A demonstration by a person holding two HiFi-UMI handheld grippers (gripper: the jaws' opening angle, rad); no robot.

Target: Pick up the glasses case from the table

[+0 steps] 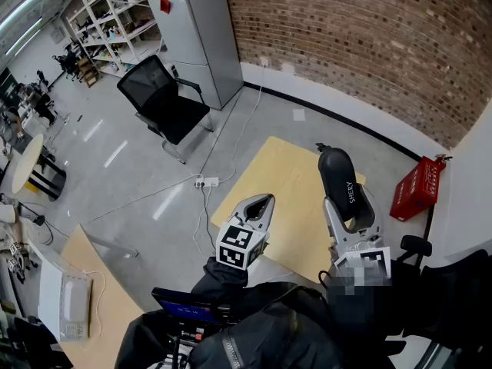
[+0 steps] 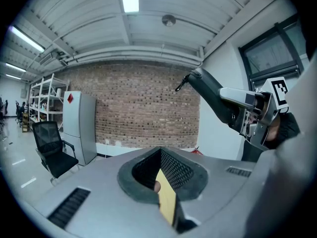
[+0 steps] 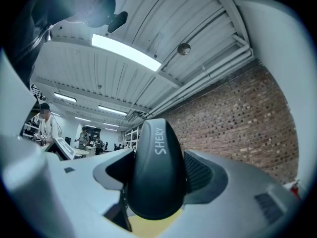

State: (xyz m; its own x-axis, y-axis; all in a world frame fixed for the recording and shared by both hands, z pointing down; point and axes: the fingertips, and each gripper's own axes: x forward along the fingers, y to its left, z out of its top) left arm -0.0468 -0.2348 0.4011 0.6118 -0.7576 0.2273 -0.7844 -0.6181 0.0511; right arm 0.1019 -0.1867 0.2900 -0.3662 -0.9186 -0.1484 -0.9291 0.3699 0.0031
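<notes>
The glasses case (image 1: 344, 184) is black and rounded, with white lettering on it. My right gripper (image 1: 350, 215) is shut on its lower end and holds it upright in the air above the light wooden table (image 1: 284, 174). In the right gripper view the case (image 3: 157, 177) fills the space between the jaws. My left gripper (image 1: 258, 205) hovers over the table's near left edge, shut with nothing in it. Only a thin strip of table shows between its jaws in the left gripper view (image 2: 166, 197), where the held case (image 2: 214, 99) also appears at upper right.
A black office chair (image 1: 165, 102) and a grey cabinet (image 1: 200, 37) stand on the floor beyond the table. A red crate (image 1: 417, 187) sits by the brick wall at right. A power strip (image 1: 206, 181) lies on the floor. Another table (image 1: 108, 314) is at lower left.
</notes>
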